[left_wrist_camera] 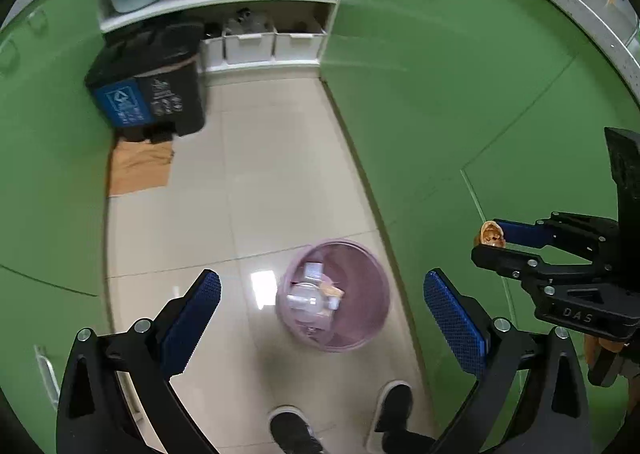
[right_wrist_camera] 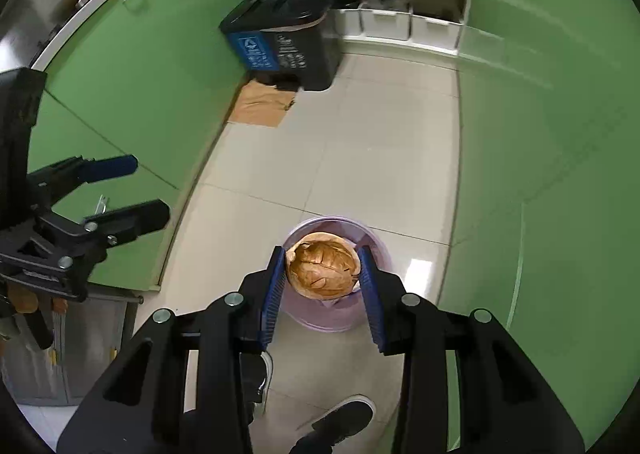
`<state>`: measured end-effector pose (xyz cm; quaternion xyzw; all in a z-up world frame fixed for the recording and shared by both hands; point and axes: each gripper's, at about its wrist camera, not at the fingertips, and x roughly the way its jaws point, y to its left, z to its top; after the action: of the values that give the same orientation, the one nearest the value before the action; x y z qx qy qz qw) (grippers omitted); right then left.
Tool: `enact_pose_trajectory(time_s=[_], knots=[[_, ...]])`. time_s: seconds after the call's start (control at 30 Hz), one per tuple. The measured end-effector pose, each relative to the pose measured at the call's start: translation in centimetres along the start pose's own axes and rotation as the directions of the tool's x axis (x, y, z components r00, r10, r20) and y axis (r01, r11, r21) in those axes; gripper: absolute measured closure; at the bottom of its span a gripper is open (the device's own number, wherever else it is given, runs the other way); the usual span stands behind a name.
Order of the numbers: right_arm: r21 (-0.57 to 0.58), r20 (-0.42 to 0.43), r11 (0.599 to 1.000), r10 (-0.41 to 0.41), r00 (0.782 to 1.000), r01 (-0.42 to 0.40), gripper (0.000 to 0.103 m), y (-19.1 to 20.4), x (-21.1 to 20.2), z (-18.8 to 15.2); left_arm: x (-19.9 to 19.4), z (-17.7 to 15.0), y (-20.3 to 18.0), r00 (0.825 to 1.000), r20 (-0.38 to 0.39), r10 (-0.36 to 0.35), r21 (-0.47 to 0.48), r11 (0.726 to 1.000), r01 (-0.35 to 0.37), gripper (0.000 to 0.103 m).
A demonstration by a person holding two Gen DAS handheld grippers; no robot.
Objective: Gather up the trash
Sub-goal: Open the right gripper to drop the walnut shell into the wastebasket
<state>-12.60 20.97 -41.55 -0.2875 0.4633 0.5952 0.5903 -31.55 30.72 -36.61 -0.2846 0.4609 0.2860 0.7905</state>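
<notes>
Brown crumpled wrapper (right_wrist_camera: 322, 268), roughly round with no clear long axis, sits clamped between the two blue pads of the right tool (right_wrist_camera: 323, 272). Jaws of that tool stand partly closed, both pads pressing the wrapper's sides. In the right wrist view the wrapper hangs directly over the mouth of the pink waste bin (right_wrist_camera: 378, 254), which stands upright on the tiled floor (right_wrist_camera: 360, 141) with its opening facing up.

Left tool (left_wrist_camera: 322, 308) is spread wide and holds nothing; between its pads only the floor and the bin show. From the left wrist view the pink bin (left_wrist_camera: 372, 318) already contains pale scraps of paper and packaging, contents too blurred to identify further. The right tool appears at the right edge of that view, carrying the wrapper (left_wrist_camera: 491, 234) beside a green cabinet front (left_wrist_camera: 440, 93).

Writing: raised letters "DAS" (left_wrist_camera: 577, 314) read on the right tool's body. A dark two-part pedal bin (right_wrist_camera: 280, 49) stands at the far end of the floor; its blue half bears a white recycling symbol with lines of text too small to read. Flattened cardboard (right_wrist_camera: 260, 105) lies at its foot.

Dark shoes (left_wrist_camera: 296, 430) of the person show at the bottom edge.
</notes>
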Motion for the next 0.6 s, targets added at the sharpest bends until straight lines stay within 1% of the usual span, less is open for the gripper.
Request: enact_pose_trajectory(time_s=[0.17,0.2,0.23,0.27,0.33,0.37,0.5,0.6], knots=[[-0.017,-0.021,0.999,0.030,0.999,-0.031,0.065,1.1,2.3,0.6,-0.6,-0.3,2.3,1.000,0.016,0.027,-0.029,0.999,-0.027,0.006],[-0.018,-0.023,0.999,0.028,0.999,-0.029,0.046,1.3,2.6,0.6,-0.7,-0.4,2.6,0.999,0.018,0.030,-0.033,0.999,-0.029,0.006],[-0.022,-0.018,0.999,0.029,0.999,-0.030,0.032,1.4,2.9,0.6,-0.7,-0.4,2.8,0.999,0.019,0.035,-0.034,0.999,-0.035,0.006],[-0.020,-0.012,0.999,0.027,1.000,-0.028,0.015,1.4,3.0,0.6,-0.8,-0.6,2.8,0.999,0.018,0.047,-0.029,0.998,-0.047,0.006],[-0.011,-0.022,1.000,0.014,1.000,-0.014,0.013,1.3,3.2,0.5,-0.7,-0.6,3.1,0.999,0.015,0.052,-0.025,0.998,-0.052,0.006],[-0.002,-0.027,1.000,0.004,1.000,-0.004,0.011,1.2,3.2,0.4,-0.7,-0.6,3.1,0.998,0.013,0.054,-0.026,0.998,-0.054,0.006],[0.016,-0.038,1.000,-0.014,0.999,0.015,0.008,1.0,2.3,0.2,-1.3,-0.6,2.7,0.999,0.006,0.052,-0.023,0.998,-0.052,0.006],[0.044,-0.033,0.999,-0.028,0.999,0.030,0.007,0.9,-0.5,0.0,-2.7,-0.2,1.7,0.999,0.002,0.043,-0.011,0.999,-0.043,0.006]])
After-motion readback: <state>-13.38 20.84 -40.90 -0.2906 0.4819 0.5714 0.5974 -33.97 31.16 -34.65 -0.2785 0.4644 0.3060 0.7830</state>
